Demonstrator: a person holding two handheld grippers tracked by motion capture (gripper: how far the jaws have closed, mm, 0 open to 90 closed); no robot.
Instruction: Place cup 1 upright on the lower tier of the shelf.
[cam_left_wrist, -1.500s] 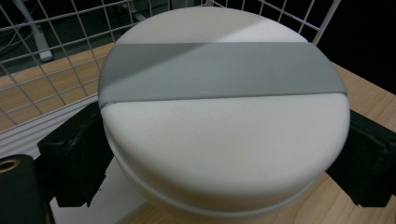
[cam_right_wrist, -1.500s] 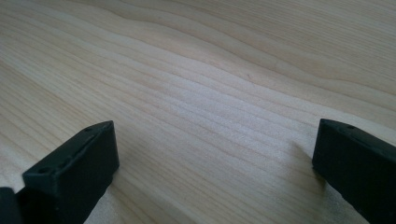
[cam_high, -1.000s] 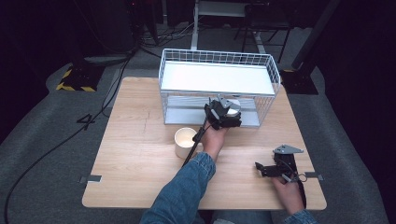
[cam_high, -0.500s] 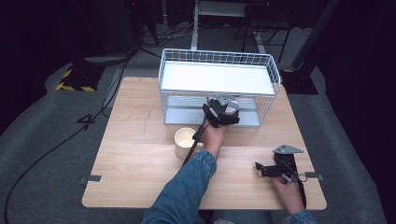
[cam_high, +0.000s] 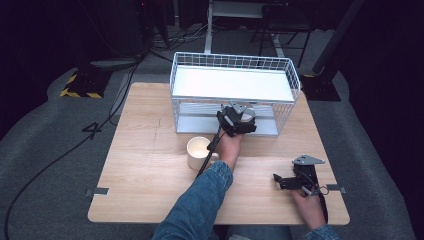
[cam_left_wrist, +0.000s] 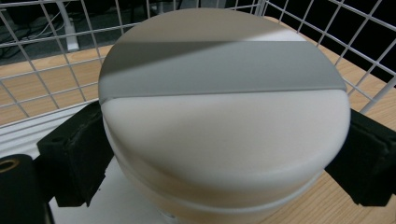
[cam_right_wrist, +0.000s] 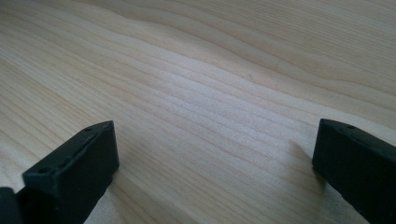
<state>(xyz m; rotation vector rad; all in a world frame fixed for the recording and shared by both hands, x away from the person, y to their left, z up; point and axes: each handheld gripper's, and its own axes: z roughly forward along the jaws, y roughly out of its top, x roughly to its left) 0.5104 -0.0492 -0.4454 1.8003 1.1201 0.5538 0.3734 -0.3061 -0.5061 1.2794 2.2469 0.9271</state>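
Observation:
A round white vessel (cam_left_wrist: 224, 135), bottom up with a flat base, sits between the black pads (cam_left_wrist: 70, 158) of my left gripper (cam_left_wrist: 219, 158), which is shut on its sides. In the high view that gripper (cam_high: 239, 119) reaches into the lower level of a white wire rack (cam_high: 175, 85), and a little of the white vessel (cam_high: 246, 113) shows beyond it. A cream mug (cam_high: 199, 152) stands on the table just left of the left forearm. My right gripper (cam_high: 278, 181) rests low at the table's front right, its jaws open over bare wood (cam_right_wrist: 210, 168).
The rack's white top shelf (cam_high: 232, 82) overhangs the held vessel, with wire walls close on all sides. The wooden table (cam_high: 140, 175) has free room at its left and front. Cables and stands lie on the dark floor behind.
The left gripper has edged very slightly farther toward the rack with the white vessel. The right gripper has not moved.

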